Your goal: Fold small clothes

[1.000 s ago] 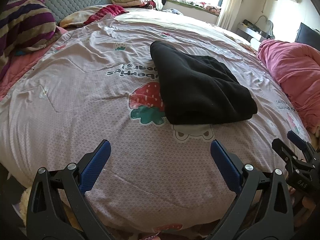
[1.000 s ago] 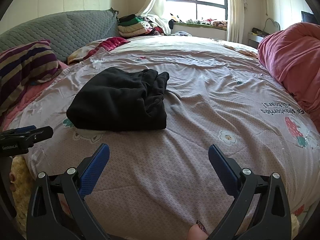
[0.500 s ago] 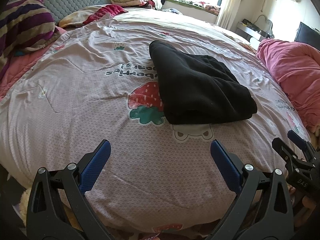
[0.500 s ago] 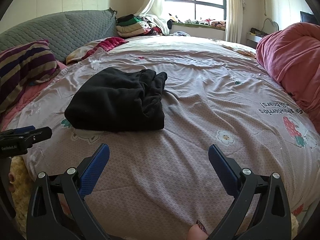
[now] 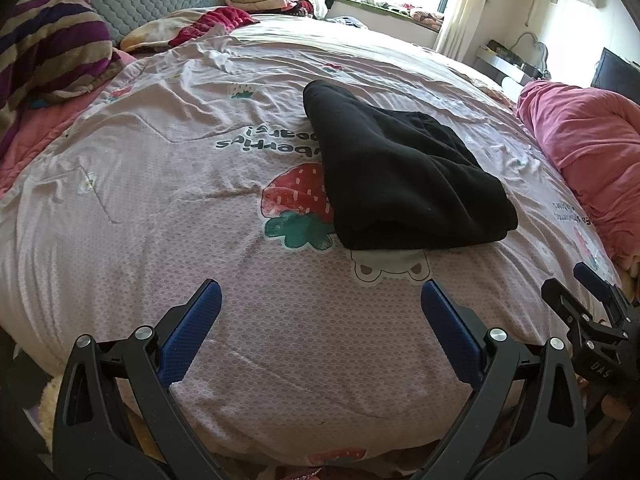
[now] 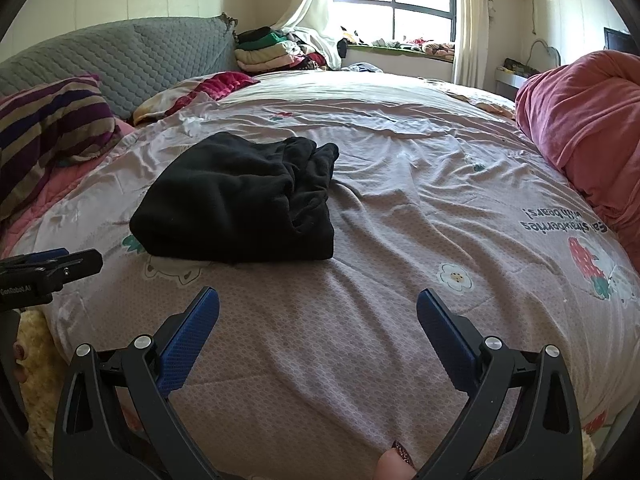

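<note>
A black fleece garment [image 5: 400, 176] lies folded into a thick bundle on the pink strawberry-print bedsheet [image 5: 160, 208]. In the right wrist view the same black garment [image 6: 244, 200] sits ahead and to the left. My left gripper [image 5: 320, 300] hovers open over the sheet, short of the bundle's near edge, nothing between its blue pads. My right gripper [image 6: 318, 306] is open too, over bare sheet to the right of the bundle. Each gripper shows at the edge of the other's view: the right gripper [image 5: 580, 292], the left gripper [image 6: 52, 266].
A pink quilt [image 6: 584, 120] is heaped at the right side of the bed. A striped pillow [image 5: 52, 48] and grey quilted headboard [image 6: 120, 56] stand at the left. Stacked folded clothes [image 6: 268, 50] sit by the window. A fingertip [image 6: 396, 464] shows at the bottom.
Both grippers have drifted very slightly; the black bundle sits a touch lower and further left in the right wrist view. Nothing was gripped or released.
</note>
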### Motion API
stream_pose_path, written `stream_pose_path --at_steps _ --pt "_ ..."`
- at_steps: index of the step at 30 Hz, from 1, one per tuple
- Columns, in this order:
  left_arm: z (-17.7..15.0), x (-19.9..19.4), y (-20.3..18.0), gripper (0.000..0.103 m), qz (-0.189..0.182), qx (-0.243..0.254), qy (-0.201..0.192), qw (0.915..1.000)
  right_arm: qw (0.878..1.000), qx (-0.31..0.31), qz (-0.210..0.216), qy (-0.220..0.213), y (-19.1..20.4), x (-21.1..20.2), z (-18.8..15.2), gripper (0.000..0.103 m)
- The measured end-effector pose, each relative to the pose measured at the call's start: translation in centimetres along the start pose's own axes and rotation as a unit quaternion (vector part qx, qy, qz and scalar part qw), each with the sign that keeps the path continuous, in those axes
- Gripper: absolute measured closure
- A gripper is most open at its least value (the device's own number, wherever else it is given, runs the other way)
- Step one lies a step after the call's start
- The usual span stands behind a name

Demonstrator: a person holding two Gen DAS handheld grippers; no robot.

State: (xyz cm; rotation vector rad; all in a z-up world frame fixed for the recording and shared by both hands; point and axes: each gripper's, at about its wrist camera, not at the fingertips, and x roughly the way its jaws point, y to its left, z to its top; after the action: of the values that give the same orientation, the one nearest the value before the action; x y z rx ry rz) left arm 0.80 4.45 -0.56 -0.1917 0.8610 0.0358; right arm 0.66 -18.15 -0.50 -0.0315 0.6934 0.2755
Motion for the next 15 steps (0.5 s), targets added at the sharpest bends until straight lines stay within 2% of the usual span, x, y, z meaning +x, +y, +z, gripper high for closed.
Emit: stream_pose_path --at_steps 8,15 --pt "0.1 0.2 0.5 0.009 0.001 -0.009 0.006 0.9999 1.0 -0.001 -0.002 0.002 0.1 0.4 0.1 0.005" --pt "0.4 0.6 1.7 0.009 0.019 -0.021 0.003 0.9996 1.0 -0.005 -0.004 0.004 0.5 1.2 0.4 0.005"
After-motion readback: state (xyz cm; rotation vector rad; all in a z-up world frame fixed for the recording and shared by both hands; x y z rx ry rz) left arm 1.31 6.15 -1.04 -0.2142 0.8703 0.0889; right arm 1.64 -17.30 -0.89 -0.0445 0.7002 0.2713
